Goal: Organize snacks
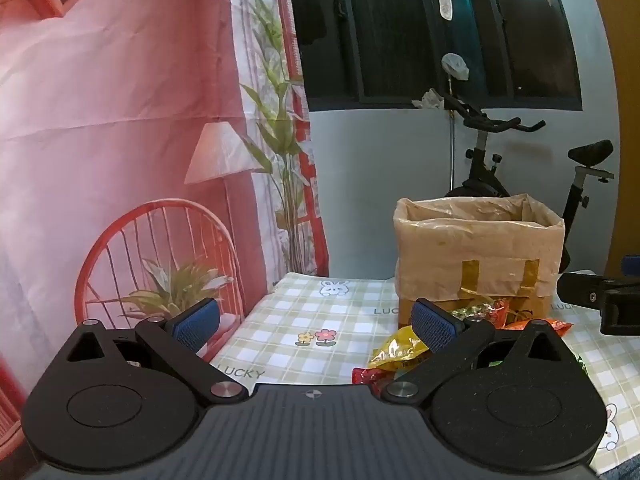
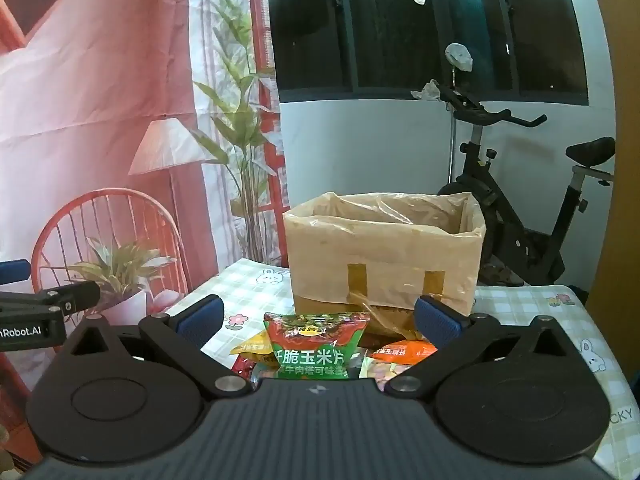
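Observation:
A cardboard box lined with clear plastic [image 1: 478,256] [image 2: 384,256] stands open at the back of the table. Several snack packets lie in front of it: a yellow packet [image 1: 400,350], a red one [image 1: 366,376], and in the right wrist view a green-and-red corn chip packet [image 2: 314,346] upright between orange packets [image 2: 404,350]. My left gripper [image 1: 316,322] is open and empty, left of the pile. My right gripper [image 2: 318,320] is open, its fingers on either side of the green packet, not touching it. The right gripper also shows in the left wrist view [image 1: 600,296].
The table has a green checked cloth [image 1: 304,312] [image 2: 532,308]. A printed red curtain [image 1: 120,140] hangs at the left. An exercise bike [image 2: 520,216] stands behind the table by the wall.

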`<act>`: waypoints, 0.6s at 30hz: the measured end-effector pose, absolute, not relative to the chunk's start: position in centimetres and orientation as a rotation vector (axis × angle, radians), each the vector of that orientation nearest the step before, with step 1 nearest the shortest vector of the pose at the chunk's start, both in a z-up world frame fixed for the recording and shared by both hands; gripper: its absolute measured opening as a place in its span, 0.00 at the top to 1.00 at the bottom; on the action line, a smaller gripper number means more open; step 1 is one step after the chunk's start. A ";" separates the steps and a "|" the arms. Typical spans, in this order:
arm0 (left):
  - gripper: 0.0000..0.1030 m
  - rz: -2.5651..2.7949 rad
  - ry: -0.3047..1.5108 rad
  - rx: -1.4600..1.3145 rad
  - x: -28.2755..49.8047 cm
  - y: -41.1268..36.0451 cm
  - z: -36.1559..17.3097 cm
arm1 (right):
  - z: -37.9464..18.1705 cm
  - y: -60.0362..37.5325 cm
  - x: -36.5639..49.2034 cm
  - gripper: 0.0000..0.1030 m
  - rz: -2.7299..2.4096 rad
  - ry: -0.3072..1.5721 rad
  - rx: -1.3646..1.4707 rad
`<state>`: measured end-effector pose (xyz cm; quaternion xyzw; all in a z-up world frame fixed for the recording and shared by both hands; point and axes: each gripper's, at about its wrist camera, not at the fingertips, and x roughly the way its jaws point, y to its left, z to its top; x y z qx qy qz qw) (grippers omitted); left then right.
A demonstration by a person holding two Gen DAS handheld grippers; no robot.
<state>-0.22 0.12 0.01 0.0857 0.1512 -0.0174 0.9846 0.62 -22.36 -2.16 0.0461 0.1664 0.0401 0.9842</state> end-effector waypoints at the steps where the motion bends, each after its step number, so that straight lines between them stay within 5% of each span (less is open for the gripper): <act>1: 0.00 -0.028 0.318 0.168 0.0 0.4 0.1 | -2.2 -22.2 0.7 0.00 0.079 0.337 0.087; 18: 0.00 -0.033 0.370 0.120 0.6 0.5 -0.6 | -2.7 -22.6 0.6 0.00 0.055 0.347 0.122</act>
